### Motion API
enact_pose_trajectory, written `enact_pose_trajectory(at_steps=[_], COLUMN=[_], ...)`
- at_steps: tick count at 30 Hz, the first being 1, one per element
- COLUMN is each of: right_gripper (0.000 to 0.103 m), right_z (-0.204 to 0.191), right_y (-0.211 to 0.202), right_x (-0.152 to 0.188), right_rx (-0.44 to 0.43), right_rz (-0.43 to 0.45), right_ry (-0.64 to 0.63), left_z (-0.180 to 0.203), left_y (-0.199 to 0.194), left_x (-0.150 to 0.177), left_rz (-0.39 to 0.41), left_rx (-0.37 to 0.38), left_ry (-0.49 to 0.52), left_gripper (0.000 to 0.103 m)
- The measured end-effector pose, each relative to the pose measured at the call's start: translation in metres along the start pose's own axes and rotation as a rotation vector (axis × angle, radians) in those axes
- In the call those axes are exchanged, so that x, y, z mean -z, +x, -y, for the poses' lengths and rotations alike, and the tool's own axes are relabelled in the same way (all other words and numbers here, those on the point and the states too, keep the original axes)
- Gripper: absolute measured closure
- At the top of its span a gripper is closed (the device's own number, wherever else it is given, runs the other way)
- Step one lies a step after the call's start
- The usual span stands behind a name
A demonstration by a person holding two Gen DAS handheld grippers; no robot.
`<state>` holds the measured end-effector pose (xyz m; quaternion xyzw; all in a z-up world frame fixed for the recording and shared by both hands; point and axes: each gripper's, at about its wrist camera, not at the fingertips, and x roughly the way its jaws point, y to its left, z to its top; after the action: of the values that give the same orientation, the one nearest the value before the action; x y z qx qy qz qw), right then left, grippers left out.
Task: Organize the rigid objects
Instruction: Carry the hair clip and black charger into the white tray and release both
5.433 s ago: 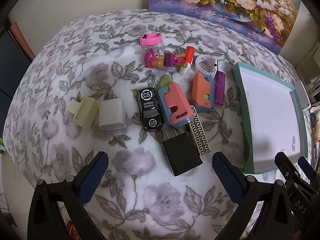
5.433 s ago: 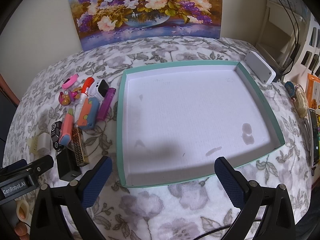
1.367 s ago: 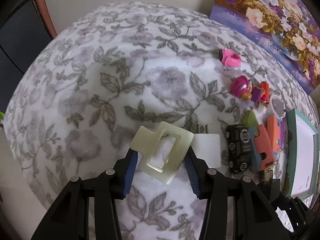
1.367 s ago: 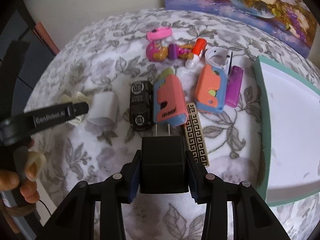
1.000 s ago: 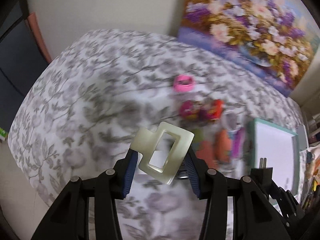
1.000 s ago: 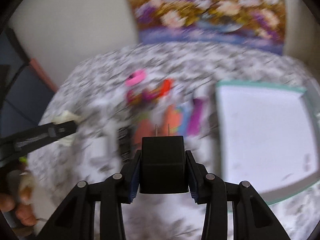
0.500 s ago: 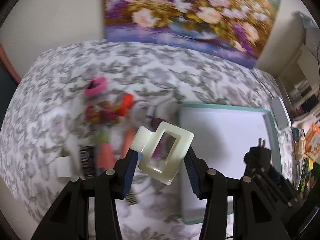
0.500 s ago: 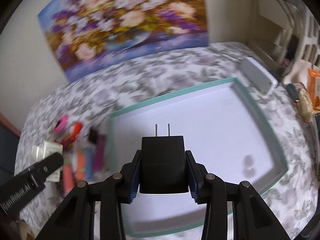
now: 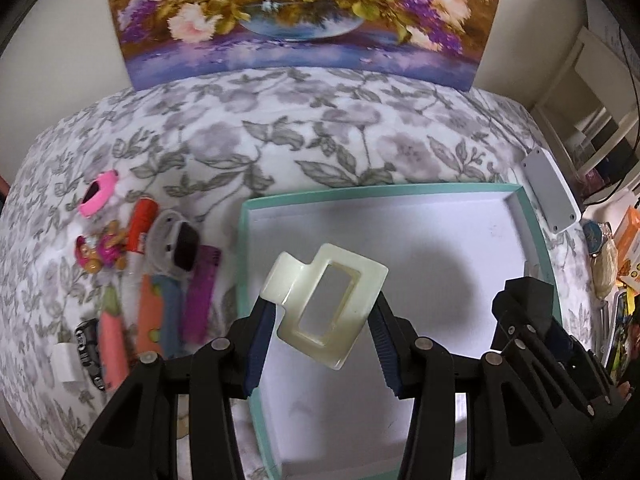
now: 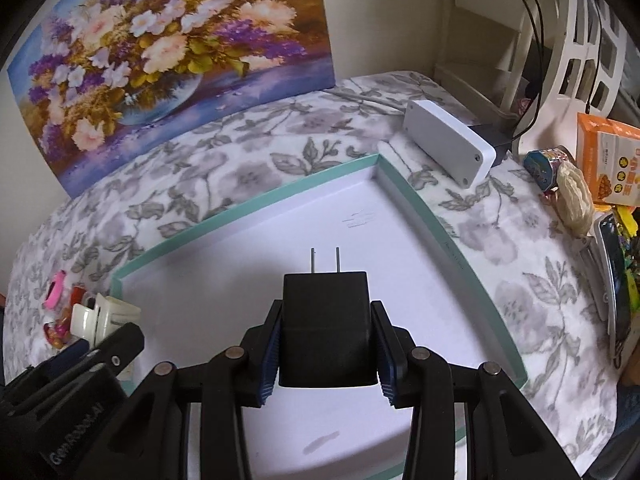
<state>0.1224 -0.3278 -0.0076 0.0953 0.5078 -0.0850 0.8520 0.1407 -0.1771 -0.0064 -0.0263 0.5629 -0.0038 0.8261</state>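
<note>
Left wrist view, left side: small toys in row on flowery table (image 9: 304, 148), some blurry, maybe toy car at bottom. Middle: left hand-held gripper (image 9: 322, 344) squeezing pale hair clip (image 9: 326, 304), held over teal tray (image 9: 242, 264). Right wrist view, center: right hand-held gripper (image 10: 325, 354) squeezing black charger plug (image 10: 325, 332), prongs pointing up frame, over same tray's white floor. Upper right: white box (image 10: 448, 146) beside tray corner.
</note>
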Motion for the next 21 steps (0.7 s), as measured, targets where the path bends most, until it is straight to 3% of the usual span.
enact_pose_trajectory(at_steps=[16, 21], right_gripper=[0.06, 0.06], right_z=[0.008, 0.008], right_y=[0.014, 0.015], right_x=[0.002, 0.004], right_rx=[0.034, 0.035], right_rz=[-0.035, -0.048], right_ry=[0.002, -0.004], left_z=[-0.006, -0.012], left_y=[0.01, 0.002], left_x=[-0.002, -0.003], left_rz=[-0.018, -0.003], left_rx=[-0.001, 0.009], left_ry=[-0.021, -0.038], left_gripper=[0.051, 0.041])
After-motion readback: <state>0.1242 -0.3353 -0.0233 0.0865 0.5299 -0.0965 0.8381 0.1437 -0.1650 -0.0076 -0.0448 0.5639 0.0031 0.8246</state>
